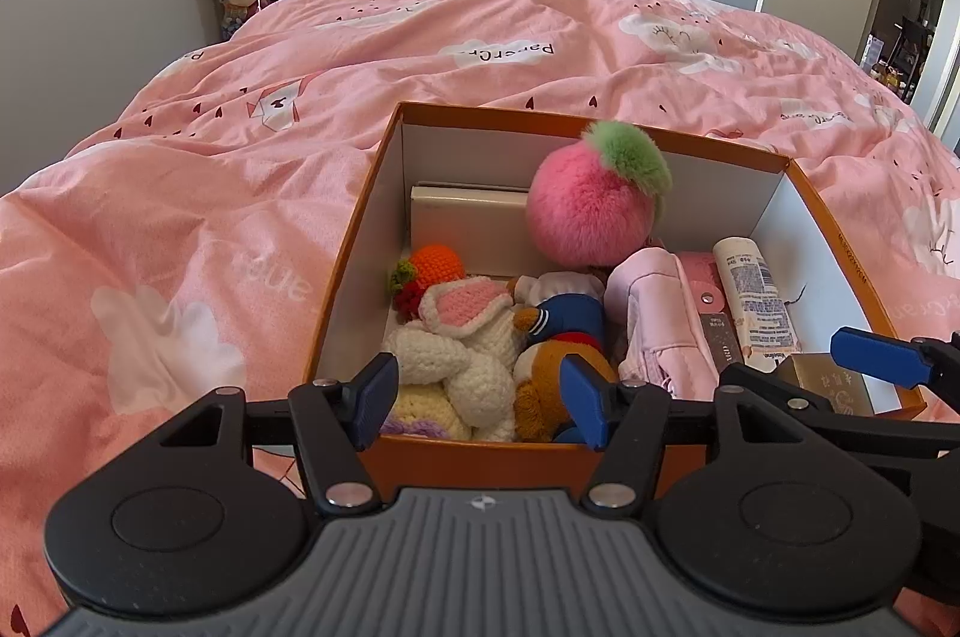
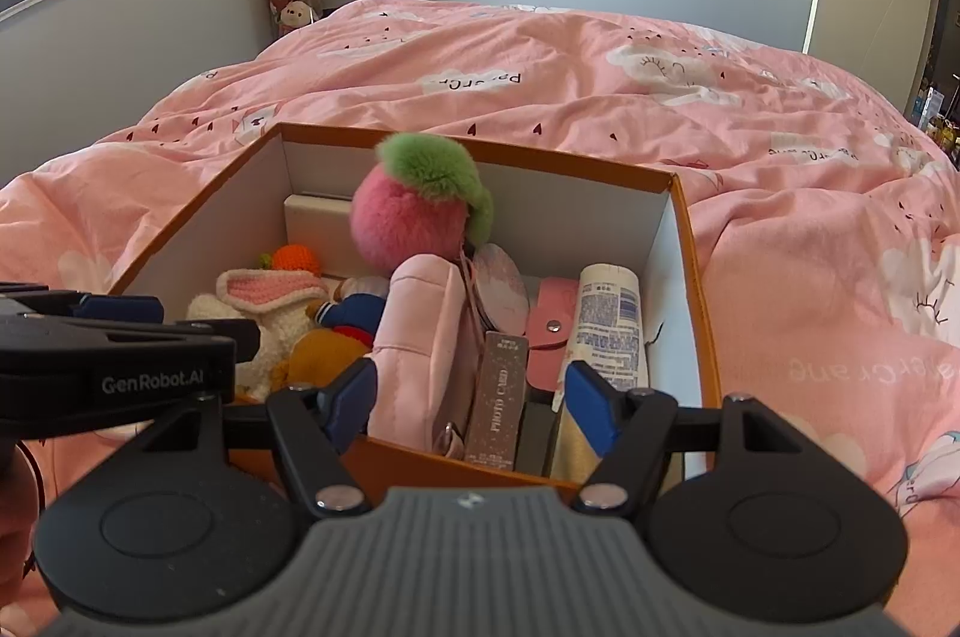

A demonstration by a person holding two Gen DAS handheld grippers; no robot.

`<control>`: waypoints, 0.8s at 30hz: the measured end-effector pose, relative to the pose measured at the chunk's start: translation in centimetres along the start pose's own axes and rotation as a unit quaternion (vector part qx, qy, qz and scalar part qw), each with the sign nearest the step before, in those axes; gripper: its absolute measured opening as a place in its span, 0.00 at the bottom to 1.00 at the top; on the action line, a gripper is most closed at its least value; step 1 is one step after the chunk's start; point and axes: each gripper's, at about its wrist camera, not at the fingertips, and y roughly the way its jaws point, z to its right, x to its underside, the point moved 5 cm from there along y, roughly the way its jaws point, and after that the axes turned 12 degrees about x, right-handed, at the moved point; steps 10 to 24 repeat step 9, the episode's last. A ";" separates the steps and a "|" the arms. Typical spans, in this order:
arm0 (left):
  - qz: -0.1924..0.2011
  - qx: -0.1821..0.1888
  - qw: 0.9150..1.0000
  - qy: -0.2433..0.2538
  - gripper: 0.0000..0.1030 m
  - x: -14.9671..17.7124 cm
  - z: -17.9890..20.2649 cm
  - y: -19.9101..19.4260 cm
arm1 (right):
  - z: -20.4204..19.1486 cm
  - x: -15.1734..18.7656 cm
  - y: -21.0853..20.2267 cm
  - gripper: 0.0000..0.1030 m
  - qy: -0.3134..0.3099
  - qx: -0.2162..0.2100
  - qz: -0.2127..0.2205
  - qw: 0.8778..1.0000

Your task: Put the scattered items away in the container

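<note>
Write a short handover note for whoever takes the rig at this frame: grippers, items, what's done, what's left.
Left gripper: open, empty, at the near rim of the orange box.
Right gripper: open, empty, at the same rim further right.
In the box: pink-green pompom, crochet toys, pink pouch, lotion tube, photo card pack.
Done: no loose items visible on the pink bedspread.
Left: check outside these views; otherwise the job looks finished.

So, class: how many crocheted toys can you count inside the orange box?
2. The orange crocheted fruit lies at the box's left wall, and the cream bunny with pink-lined ears lies in front of it, nearer the camera. More may be hidden underneath.
</note>
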 end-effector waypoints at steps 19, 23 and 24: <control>0.001 0.000 1.000 0.001 0.68 0.0 0.0 0.0 | 0.0 0.1 0.0 0.69 0.000 0.000 0.000 1.000; 0.001 0.000 1.000 0.001 0.68 0.0 0.0 0.0 | 0.0 0.1 0.0 0.69 0.000 0.000 0.000 1.000; 0.001 0.000 1.000 0.001 0.68 0.0 0.0 0.0 | 0.0 0.1 0.0 0.69 0.000 0.000 0.000 1.000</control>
